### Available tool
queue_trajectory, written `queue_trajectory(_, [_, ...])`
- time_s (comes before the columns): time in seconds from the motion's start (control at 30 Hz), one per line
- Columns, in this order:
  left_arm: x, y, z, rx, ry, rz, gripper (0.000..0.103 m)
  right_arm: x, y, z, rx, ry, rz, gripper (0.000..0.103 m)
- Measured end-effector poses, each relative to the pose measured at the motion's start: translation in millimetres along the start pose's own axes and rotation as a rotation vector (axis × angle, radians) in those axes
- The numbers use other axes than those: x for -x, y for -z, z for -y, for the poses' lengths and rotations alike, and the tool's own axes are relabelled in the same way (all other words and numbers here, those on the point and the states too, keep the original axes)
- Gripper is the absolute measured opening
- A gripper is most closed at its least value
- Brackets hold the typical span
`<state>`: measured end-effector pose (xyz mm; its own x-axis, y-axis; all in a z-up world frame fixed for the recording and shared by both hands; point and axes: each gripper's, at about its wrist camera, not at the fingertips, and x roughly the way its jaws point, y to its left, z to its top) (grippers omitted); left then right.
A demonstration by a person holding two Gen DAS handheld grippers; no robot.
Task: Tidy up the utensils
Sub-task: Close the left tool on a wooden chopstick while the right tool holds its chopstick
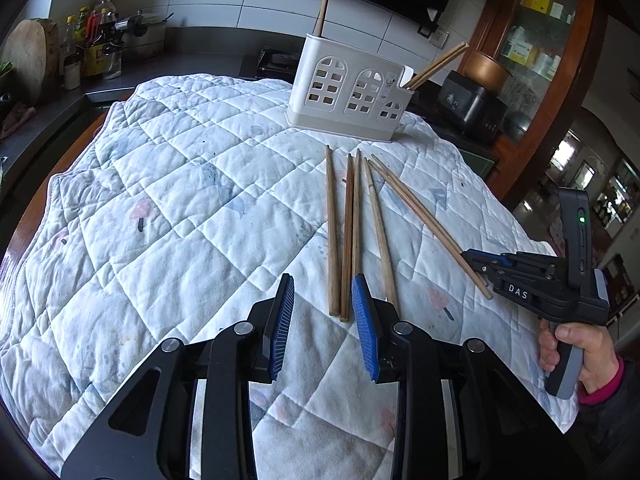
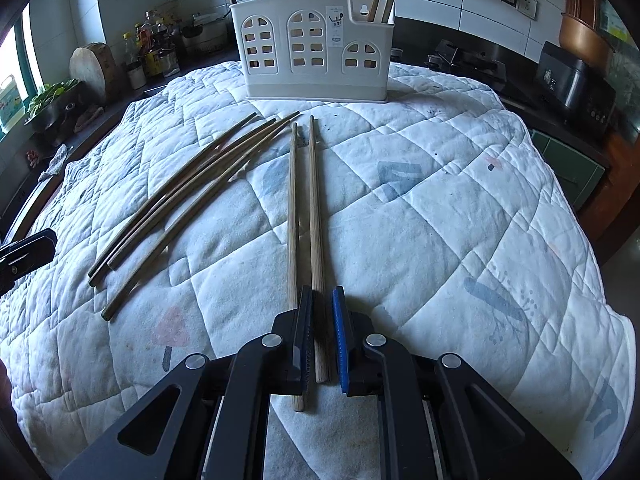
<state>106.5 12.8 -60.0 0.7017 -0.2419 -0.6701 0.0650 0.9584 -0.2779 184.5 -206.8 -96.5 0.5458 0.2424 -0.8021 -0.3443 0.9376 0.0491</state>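
Note:
A white utensil holder [image 1: 348, 88] [image 2: 312, 48] stands at the far side of the quilted cloth [image 1: 160, 200], with a few wooden chopsticks [image 1: 324, 0] upright in it. Several loose chopsticks [image 1: 348, 232] [image 2: 192, 192] lie side by side on the cloth. Their near ends sit just ahead of my left gripper [image 1: 322, 284], which is open and holds nothing. A separate pair [image 1: 428, 224] lies further right. My right gripper [image 2: 322, 292] [image 1: 468, 258] is shut on one chopstick [image 2: 316, 240] of that pair. The other chopstick [image 2: 294, 240] runs beside its left finger.
The cloth [image 2: 440, 220] covers a round table. Behind it a dark counter holds bottles [image 1: 96, 40], a round wooden board [image 1: 28, 56], a stove [image 2: 468, 64] and a black cooker [image 1: 472, 104]. A wooden glass cabinet [image 1: 532, 52] stands far right. A person's hand [image 1: 576, 344] grips the right tool.

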Motion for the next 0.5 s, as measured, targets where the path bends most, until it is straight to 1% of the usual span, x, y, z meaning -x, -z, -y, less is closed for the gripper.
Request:
queue_trajectory(0.07, [-5, -2, 0, 0.011, 0.010, -0.011, 0.029, 1, 0, -1, 0.006, 0.003, -0.001, 0.010])
queue_trajectory(0.3, [-20, -10, 2, 0.023, 0.025, -0.030, 0.028, 2, 3, -2, 0.016, 0.004, 0.006, 0.010])
queue_trajectory(0.5, [-36, -12, 5, 0.020, 0.006, -0.045, 0.028, 3, 5, -3, 0.028, 0.020, 0.013, 0.008])
